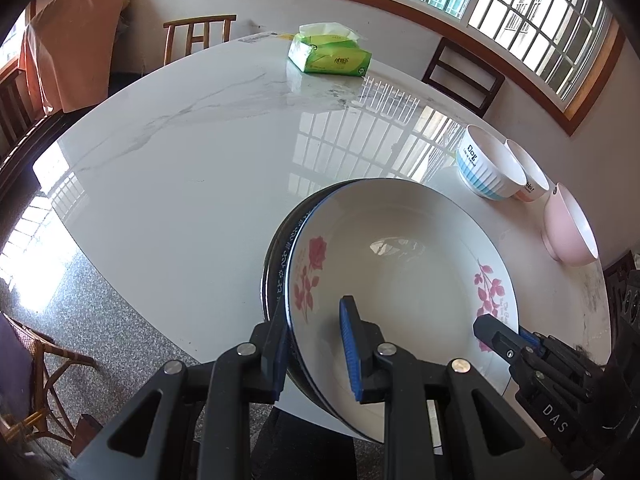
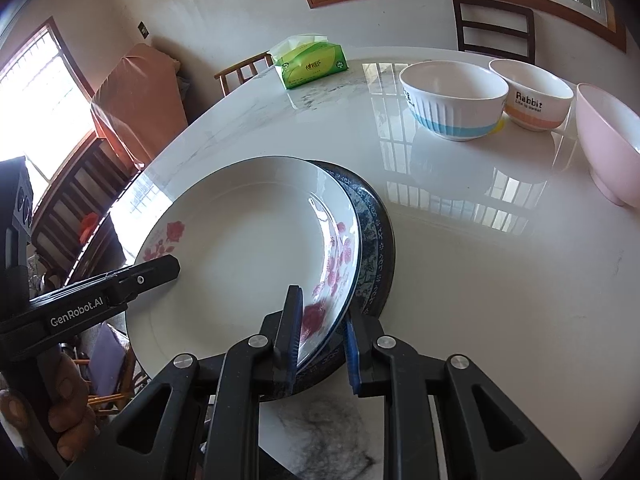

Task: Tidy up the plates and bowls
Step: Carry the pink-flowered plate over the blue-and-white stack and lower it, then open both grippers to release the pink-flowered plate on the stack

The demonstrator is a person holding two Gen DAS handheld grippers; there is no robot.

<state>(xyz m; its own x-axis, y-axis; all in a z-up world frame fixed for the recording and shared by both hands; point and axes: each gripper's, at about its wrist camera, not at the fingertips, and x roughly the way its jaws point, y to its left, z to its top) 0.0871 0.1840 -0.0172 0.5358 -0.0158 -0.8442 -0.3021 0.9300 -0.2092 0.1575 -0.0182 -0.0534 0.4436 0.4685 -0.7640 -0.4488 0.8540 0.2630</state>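
Now both tongs [image 1: 316, 344] [image 2: 322, 344] clamp opposite rims of the stacked plates [image 1: 400, 264] near the table's edge [image 1: 160, 300].

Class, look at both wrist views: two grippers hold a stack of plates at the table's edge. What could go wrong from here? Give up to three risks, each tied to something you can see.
1. The white rose-patterned plate sits off-centre on the dark blue-patterned plate; it could slide off.
2. The stack overhangs the glossy white marble table; if the left gripper or right gripper slips, it may fall to the floor.
3. Pushed far right, it might strike the pink bowl.
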